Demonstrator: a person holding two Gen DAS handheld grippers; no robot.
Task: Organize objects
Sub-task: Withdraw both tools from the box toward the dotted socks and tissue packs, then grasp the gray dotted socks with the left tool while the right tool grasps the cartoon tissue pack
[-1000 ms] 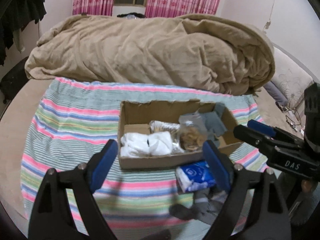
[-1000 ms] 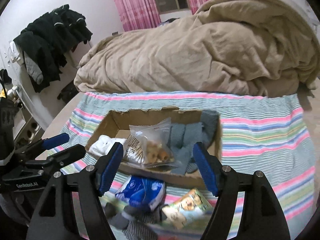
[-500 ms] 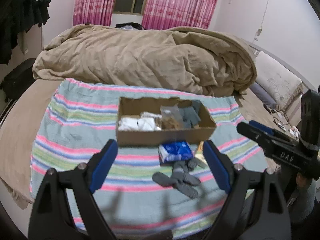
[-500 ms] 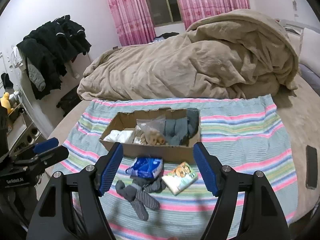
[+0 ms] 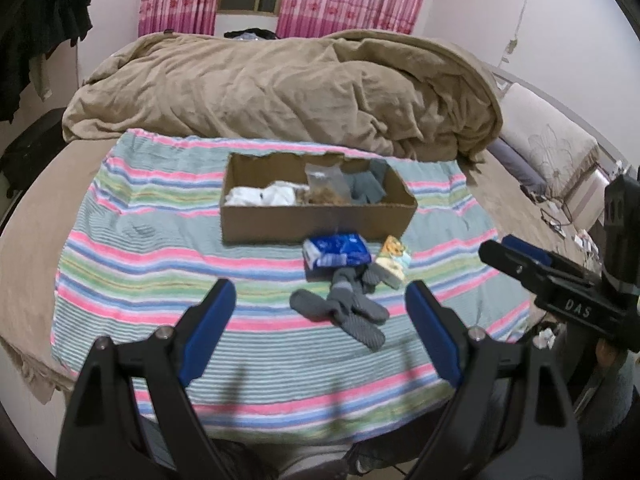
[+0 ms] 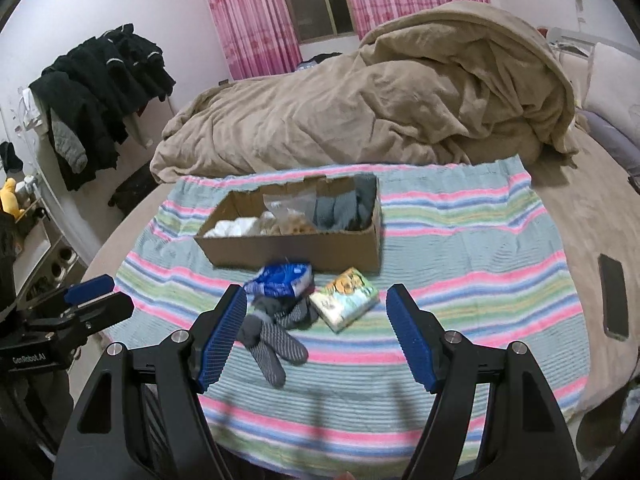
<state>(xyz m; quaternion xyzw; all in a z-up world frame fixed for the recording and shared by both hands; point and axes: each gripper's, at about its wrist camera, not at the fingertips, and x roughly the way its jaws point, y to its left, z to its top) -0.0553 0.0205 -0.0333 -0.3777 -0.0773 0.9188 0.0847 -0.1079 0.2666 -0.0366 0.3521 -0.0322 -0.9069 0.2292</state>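
Note:
A cardboard box stands on a striped blanket on the bed. It holds white cloth, a clear bag of snacks and grey socks. In front of the box lie a blue tissue pack, a yellow printed pack and grey striped socks. My left gripper is open and empty, well back from them. My right gripper is open and empty, above the blanket's near part.
A rumpled tan duvet lies behind the box. A dark phone lies on the bed at the right. Dark clothes hang at the left wall. A pillow lies at the right.
Both grippers have pulled back and up from the box, so the whole blanket and the items in front of the box now show. Both stay open and empty.

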